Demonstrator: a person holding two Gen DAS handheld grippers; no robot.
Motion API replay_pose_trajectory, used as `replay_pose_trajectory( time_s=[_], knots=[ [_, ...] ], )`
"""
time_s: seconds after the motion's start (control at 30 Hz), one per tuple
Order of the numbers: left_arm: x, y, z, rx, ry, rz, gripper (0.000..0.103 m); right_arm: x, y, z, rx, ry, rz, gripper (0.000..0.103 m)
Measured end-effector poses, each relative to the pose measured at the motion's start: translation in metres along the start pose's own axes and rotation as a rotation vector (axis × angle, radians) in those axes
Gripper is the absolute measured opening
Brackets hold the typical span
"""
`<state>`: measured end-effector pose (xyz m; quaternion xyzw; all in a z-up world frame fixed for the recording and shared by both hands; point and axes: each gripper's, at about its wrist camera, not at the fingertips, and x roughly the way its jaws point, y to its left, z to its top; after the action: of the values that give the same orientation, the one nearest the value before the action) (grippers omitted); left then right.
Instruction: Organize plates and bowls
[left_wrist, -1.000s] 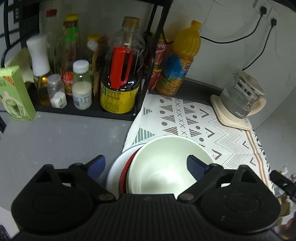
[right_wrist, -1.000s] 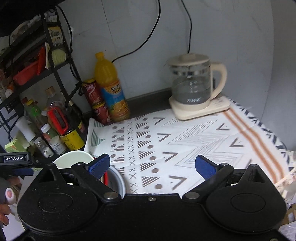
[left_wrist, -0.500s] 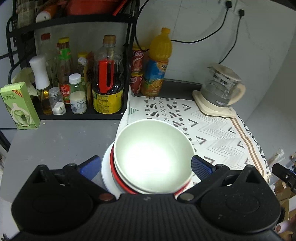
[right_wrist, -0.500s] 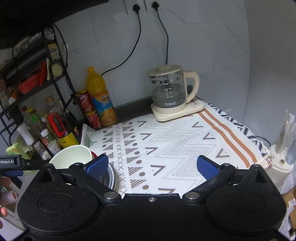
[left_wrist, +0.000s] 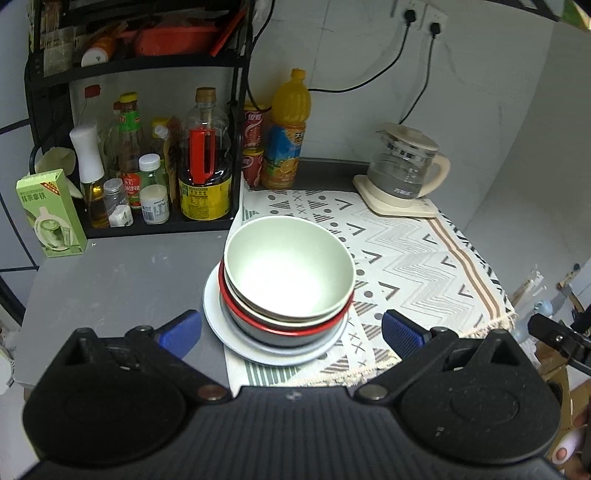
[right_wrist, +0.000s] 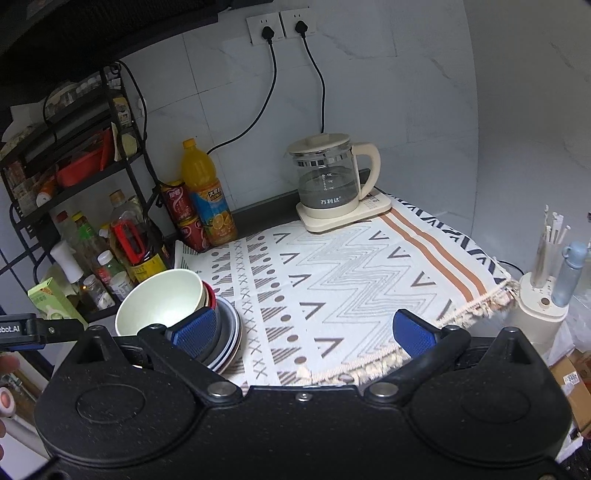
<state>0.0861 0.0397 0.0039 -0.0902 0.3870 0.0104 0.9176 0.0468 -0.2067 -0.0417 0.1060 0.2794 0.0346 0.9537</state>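
We hold the left claw (left_wrist: 291, 330) and the right claw (right_wrist: 304, 328) spread wide, gripping nothing. The green bowl (left_wrist: 290, 267) tops the stack on the white plate (left_wrist: 221, 332), straddling the worktop (left_wrist: 110, 280) and patterned cloth (left_wrist: 406, 254).

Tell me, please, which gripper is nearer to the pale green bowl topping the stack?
Left. The left gripper hovers open directly before the pale green bowl; the right gripper sits off to its right, over the patterned cloth.

Pale green bowl (left_wrist: 290, 267) over red-rimmed bowl (left_wrist: 284, 325), white plate (left_wrist: 236, 338); white cloth (right_wrist: 351, 266) with grey geometric print, brown stripes.
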Motion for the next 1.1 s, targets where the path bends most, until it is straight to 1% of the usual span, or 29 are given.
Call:
replay_pose_trajectory(
  time_s=[0.23, 0.53, 0.77, 0.87, 0.93, 1.1],
  knots=[
    [-0.026, 0.001, -0.018, 0.027, -0.008, -0.021, 0.103, -0.028, 0.004, -0.015, -0.003, 0.002, -0.039, 0.103],
    [-0.060, 0.000, -0.040, 0.061, -0.037, -0.023, 0.103, -0.059, 0.006, -0.032, -0.021, 0.012, -0.065, 0.103],
    [-0.076, 0.003, -0.055, 0.079, -0.039, -0.023, 0.103, -0.069, 0.009, -0.044, -0.030, 0.037, -0.060, 0.103],
    [-0.084, 0.005, -0.061, 0.085, -0.065, -0.016, 0.103, -0.074, 0.011, -0.049, -0.049, 0.050, -0.065, 0.103],
    [-0.088, 0.006, -0.064, 0.084, -0.066, -0.015, 0.103, -0.078, 0.013, -0.052, -0.055, 0.058, -0.073, 0.103],
    [-0.093, 0.011, -0.073, 0.087, -0.063, -0.023, 0.103, -0.090, 0.015, -0.055, -0.068, 0.048, -0.060, 0.103]
  ],
)
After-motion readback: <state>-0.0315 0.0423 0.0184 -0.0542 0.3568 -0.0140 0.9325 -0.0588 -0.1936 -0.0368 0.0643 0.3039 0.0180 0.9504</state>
